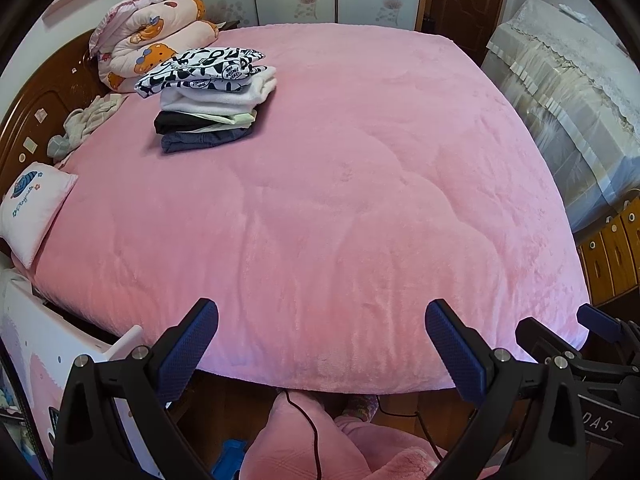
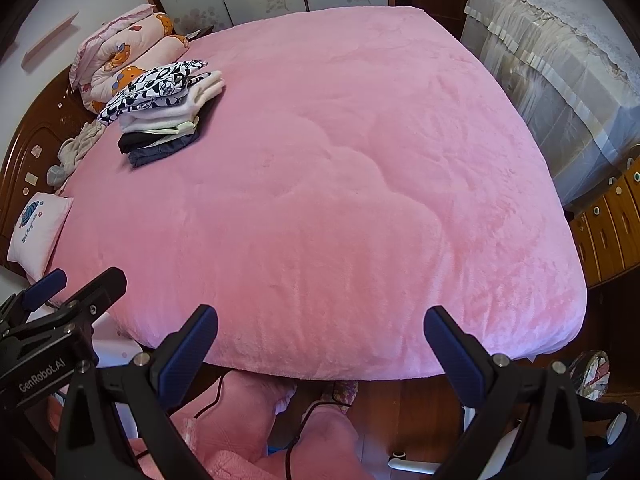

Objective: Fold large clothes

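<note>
Pink fleece is covering the whole bed (image 1: 340, 184), and both grippers are hanging over its near edge with nothing in them. The left gripper (image 1: 322, 344) is sitting with its jaws spread wide open, blue pads facing each other across a stretch of blanket. Same deal with the right gripper (image 2: 320, 346): jaws wide apart, gripping nothing. Each one is poking into the corner of the other's view, so they're sitting side by side.

The folded clothes are lying in a stack (image 1: 212, 100) at the far left of the bed, near the wooden headboard (image 1: 44, 104). I'm counting about 5 layers: a black-and-white printed piece (image 1: 200, 66) on top, white under it, then pale green, black, and dark denim-looking blue at the bottom. Right behind the stack a rolled cartoon-print quilt (image 1: 156, 36) is leaning against the headboard. A crumpled pale garment (image 1: 84, 124) is lying just left of the pile, and a small pink pillow (image 1: 34, 210) is propped at the bed's left edge.
</note>
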Demonstrator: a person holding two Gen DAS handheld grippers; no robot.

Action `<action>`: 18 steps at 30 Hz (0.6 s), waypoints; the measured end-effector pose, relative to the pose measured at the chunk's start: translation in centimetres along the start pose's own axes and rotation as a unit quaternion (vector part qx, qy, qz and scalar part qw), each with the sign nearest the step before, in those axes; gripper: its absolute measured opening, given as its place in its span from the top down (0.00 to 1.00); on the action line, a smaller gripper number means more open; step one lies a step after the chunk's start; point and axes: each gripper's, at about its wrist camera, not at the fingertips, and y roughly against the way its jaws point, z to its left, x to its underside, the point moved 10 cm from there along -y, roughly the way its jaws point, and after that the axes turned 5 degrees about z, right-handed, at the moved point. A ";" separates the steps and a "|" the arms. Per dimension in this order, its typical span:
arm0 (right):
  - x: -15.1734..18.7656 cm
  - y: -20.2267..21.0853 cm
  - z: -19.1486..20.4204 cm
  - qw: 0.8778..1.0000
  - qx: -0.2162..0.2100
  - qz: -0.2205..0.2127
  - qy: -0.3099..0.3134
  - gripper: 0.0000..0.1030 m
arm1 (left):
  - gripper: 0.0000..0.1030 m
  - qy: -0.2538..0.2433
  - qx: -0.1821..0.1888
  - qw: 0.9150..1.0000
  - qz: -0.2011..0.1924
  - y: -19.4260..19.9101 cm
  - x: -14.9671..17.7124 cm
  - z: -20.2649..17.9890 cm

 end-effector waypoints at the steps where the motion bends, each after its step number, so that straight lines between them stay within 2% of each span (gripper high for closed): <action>1: 0.0 0.0 0.0 1.000 0.000 0.000 0.000 0.00 | 0.00 0.000 0.001 1.000 0.000 0.0 0.0 0.1; 18: -0.2 -0.1 0.5 1.000 0.001 -0.003 -0.003 0.00 | 0.00 -0.004 0.001 1.000 -0.003 0.1 -0.2 -0.2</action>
